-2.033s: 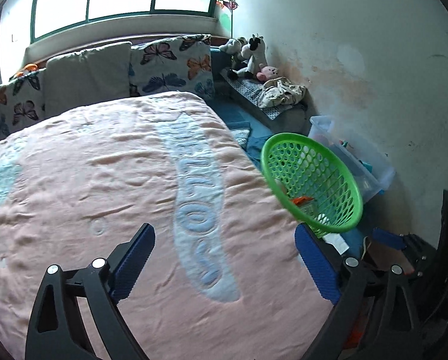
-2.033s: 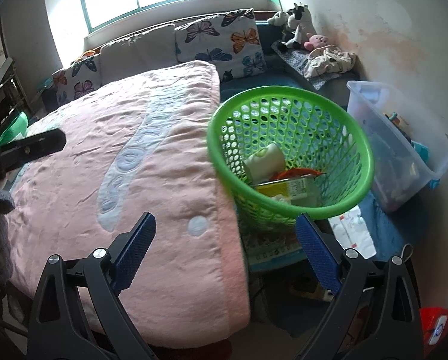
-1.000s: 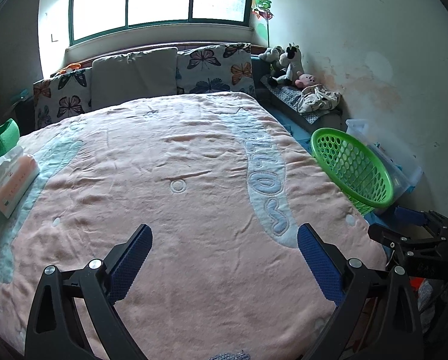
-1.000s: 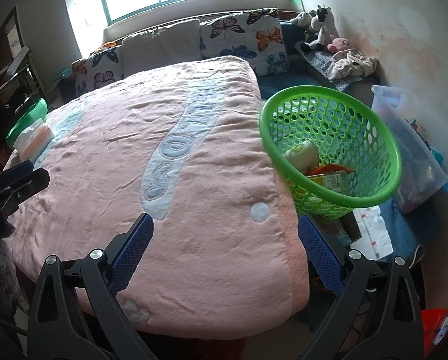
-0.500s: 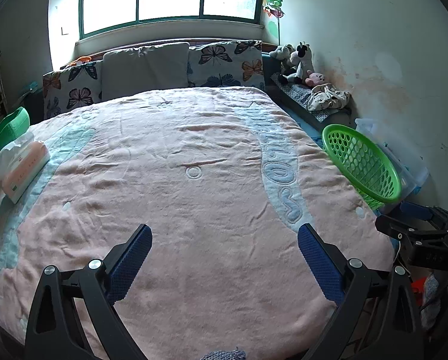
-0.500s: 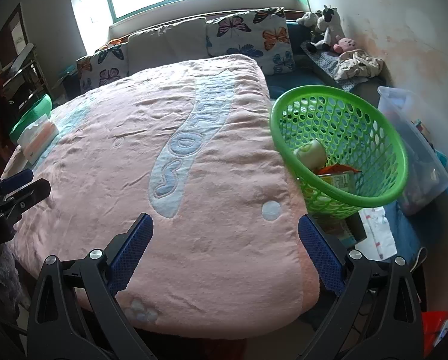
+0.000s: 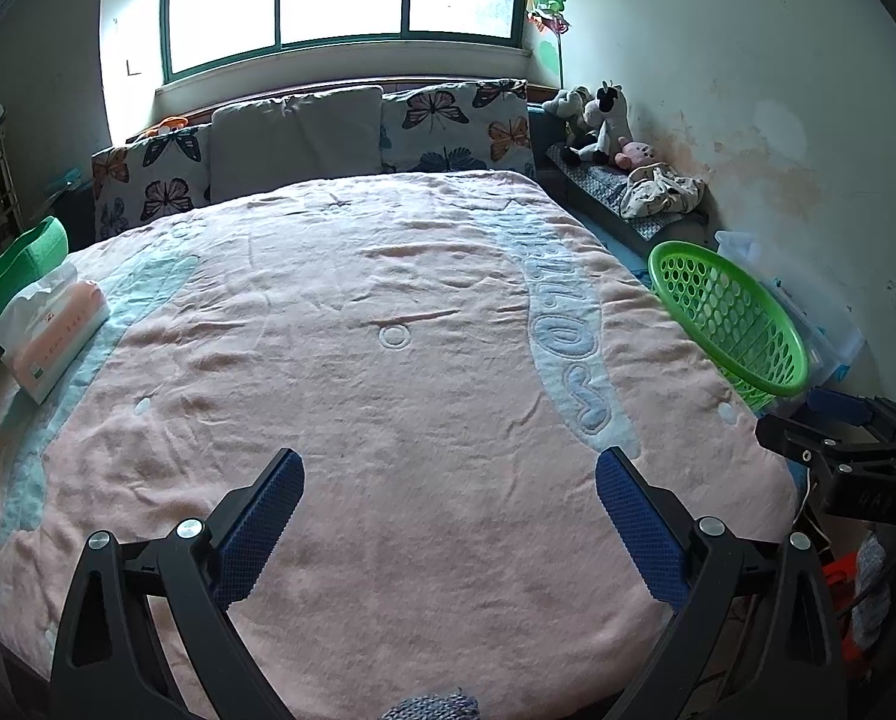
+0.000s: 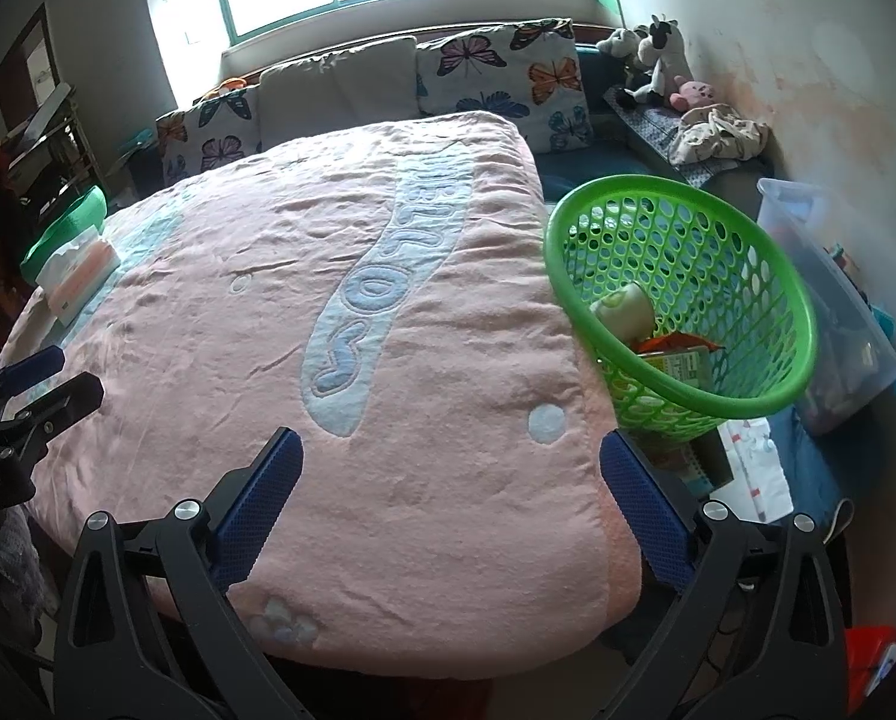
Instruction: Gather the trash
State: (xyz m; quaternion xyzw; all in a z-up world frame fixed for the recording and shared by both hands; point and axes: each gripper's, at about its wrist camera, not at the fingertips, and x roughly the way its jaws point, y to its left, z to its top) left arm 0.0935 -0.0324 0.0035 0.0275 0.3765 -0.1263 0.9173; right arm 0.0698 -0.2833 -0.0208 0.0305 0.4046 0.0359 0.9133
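A green mesh basket (image 8: 742, 396) leans against the right edge of the bed and holds a pale cup (image 8: 623, 313), an orange wrapper (image 8: 676, 341) and a carton (image 8: 682, 365). It also shows in the left wrist view (image 7: 727, 321). My right gripper (image 8: 451, 468) is open and empty over the bed's near right corner, left of the basket. My left gripper (image 7: 448, 489) is open and empty over the foot of the pink blanket (image 7: 388, 360). Each gripper shows at the edge of the other's view: left gripper (image 8: 22, 396), right gripper (image 7: 838, 426).
A tissue pack (image 7: 49, 330) lies at the bed's left edge beside a green tub (image 7: 22, 264). Butterfly pillows (image 7: 454, 126) line the headboard. Stuffed toys (image 7: 598, 120) and a clear storage bin (image 8: 838, 300) stand along the right wall. Papers (image 8: 754, 468) lie on the floor.
Both grippers have pulled back from the basket toward the foot of the bed, so more of the bed shows. Both stayed open and empty.
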